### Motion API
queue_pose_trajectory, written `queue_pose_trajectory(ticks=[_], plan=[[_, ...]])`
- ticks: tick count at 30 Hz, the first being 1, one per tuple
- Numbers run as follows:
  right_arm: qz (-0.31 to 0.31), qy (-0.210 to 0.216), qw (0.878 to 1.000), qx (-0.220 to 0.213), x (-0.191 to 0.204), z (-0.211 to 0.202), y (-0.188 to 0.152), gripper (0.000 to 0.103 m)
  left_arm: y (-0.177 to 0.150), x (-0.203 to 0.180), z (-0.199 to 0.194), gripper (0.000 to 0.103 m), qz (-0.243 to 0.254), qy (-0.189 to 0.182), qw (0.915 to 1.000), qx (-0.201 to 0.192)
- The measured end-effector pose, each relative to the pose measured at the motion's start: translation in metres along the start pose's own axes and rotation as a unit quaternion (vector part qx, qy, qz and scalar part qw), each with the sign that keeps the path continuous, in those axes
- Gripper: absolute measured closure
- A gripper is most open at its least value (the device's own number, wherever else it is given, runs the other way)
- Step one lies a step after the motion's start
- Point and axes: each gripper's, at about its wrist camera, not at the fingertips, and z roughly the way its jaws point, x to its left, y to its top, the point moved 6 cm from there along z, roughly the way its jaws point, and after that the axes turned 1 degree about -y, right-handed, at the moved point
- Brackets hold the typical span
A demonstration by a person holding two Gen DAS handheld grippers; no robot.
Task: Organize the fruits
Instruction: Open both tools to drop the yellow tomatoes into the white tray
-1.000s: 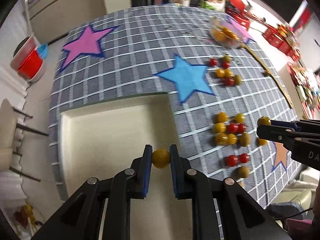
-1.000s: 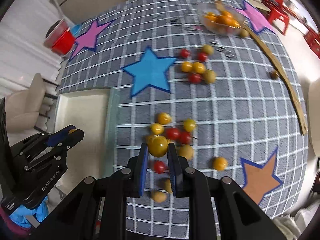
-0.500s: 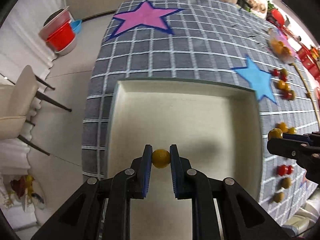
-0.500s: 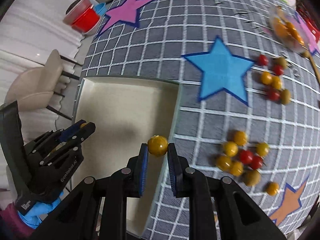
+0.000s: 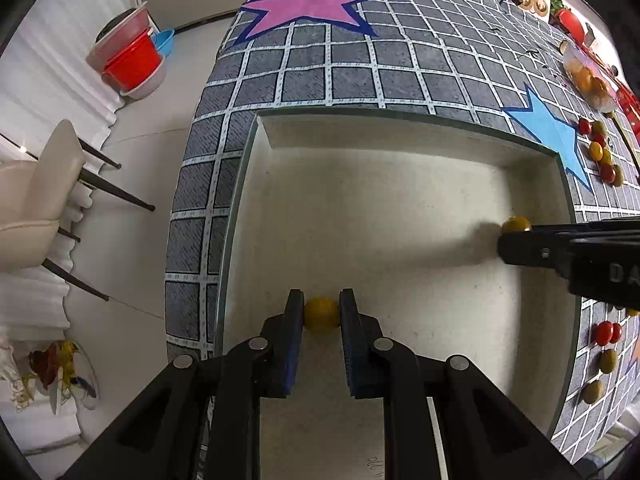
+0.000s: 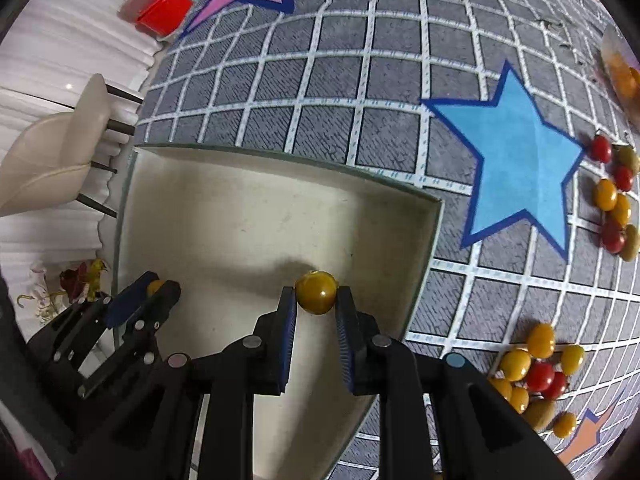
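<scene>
My left gripper [image 5: 321, 316] is shut on a yellow cherry tomato [image 5: 321, 315] low over the near left part of the cream tray [image 5: 360, 128]. My right gripper [image 6: 316, 300] is shut on another yellow cherry tomato [image 6: 316, 292] over the tray's right side [image 6: 434, 232]. In the left wrist view the right gripper [image 5: 516, 236] comes in from the right with its tomato [image 5: 516, 224]. In the right wrist view the left gripper [image 6: 156, 286] shows at lower left. Loose red, yellow and green tomatoes [image 6: 532, 372] lie on the checked cloth right of the tray.
A second tomato cluster [image 6: 612, 204] lies beyond the blue star [image 6: 516, 168]. A clear bowl of orange fruit [image 5: 588, 80] stands at the far right. A pink star [image 5: 308, 4] marks the far cloth. A chair [image 5: 36, 200] and red tubs [image 5: 132, 64] stand off the table's left edge.
Both grippers have moved left, further over the tray, each still holding its tomato. The right gripper has crossed the tray's right wall and hangs over the tray floor.
</scene>
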Motion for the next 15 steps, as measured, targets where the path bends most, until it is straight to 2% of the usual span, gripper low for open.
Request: queue_pose_trajectory(ticks=[8, 9, 10, 11, 12, 15], plan=[[-0.003, 0.006, 1.0, 0.002, 0.003, 0.004, 0.005, 0.077, -0.003, -0.004, -0.003, 0.082, 0.018, 0.008, 0.9998, -0.006], [-0.005, 0.007, 1.0, 0.002, 0.003, 0.005, 0.005, 0.071, -0.004, -0.004, -0.004, 0.074, 0.023, 0.015, 0.9996, -0.009], [-0.009, 0.002, 1.0, 0.0, 0.003, 0.005, 0.006, 0.057, -0.004, -0.003, -0.005, 0.047, 0.026, 0.025, 0.9993, -0.013], [-0.012, -0.003, 1.0, -0.001, 0.002, 0.002, 0.008, 0.053, -0.004, -0.002, -0.006, 0.03, 0.028, 0.026, 0.9992, -0.013], [-0.012, 0.004, 1.0, -0.004, 0.003, -0.002, 0.008, 0.051, -0.004, -0.004, -0.008, 0.024, 0.028, 0.011, 0.9994, -0.017], [-0.012, 0.013, 1.0, -0.015, 0.009, -0.013, 0.012, 0.038, -0.007, -0.004, -0.006, 0.024, 0.039, 0.021, 0.999, -0.009]])
